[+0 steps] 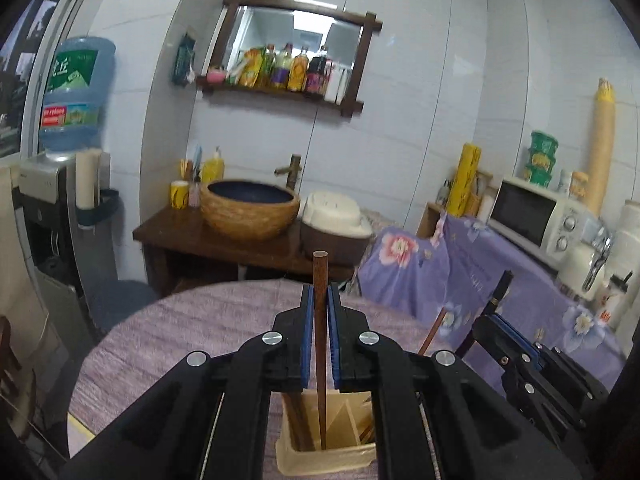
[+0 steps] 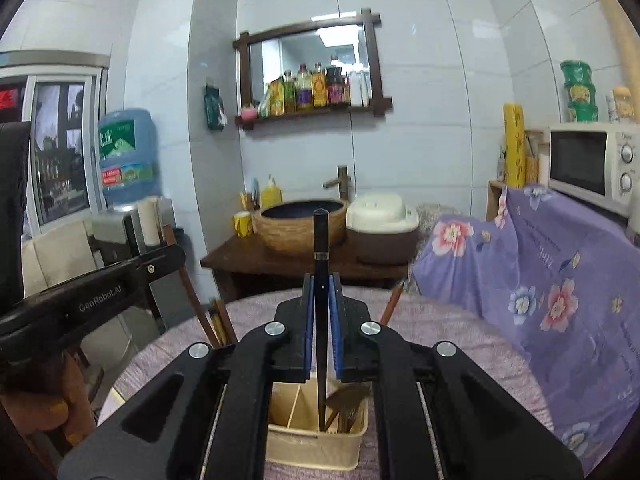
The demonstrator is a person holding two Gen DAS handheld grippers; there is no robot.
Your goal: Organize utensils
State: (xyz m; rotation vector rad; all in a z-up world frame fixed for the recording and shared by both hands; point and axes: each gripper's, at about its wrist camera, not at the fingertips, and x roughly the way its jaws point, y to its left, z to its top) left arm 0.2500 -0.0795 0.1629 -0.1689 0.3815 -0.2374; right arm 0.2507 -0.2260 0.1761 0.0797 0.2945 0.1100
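Observation:
My left gripper (image 1: 320, 296) is shut on a brown wooden chopstick (image 1: 320, 344) held upright, its lower end inside the left compartment of a cream utensil holder (image 1: 326, 460) on the round table. My right gripper (image 2: 321, 284) is shut on a black chopstick (image 2: 321, 320), upright, its tip down in the same cream holder (image 2: 316, 448), near the divider. Other brown utensils lean in the holder's right compartment (image 2: 346, 408). The right gripper also shows in the left wrist view (image 1: 496, 316), close to the right of the left one.
The round table has a purple cloth (image 1: 180, 344). Behind it stand a dark wooden counter (image 1: 240, 240) with a basket-like basin and a rice cooker (image 1: 336, 216). A microwave (image 2: 592, 164) sits on a floral-covered surface at right. A water dispenser (image 1: 68, 120) stands at left.

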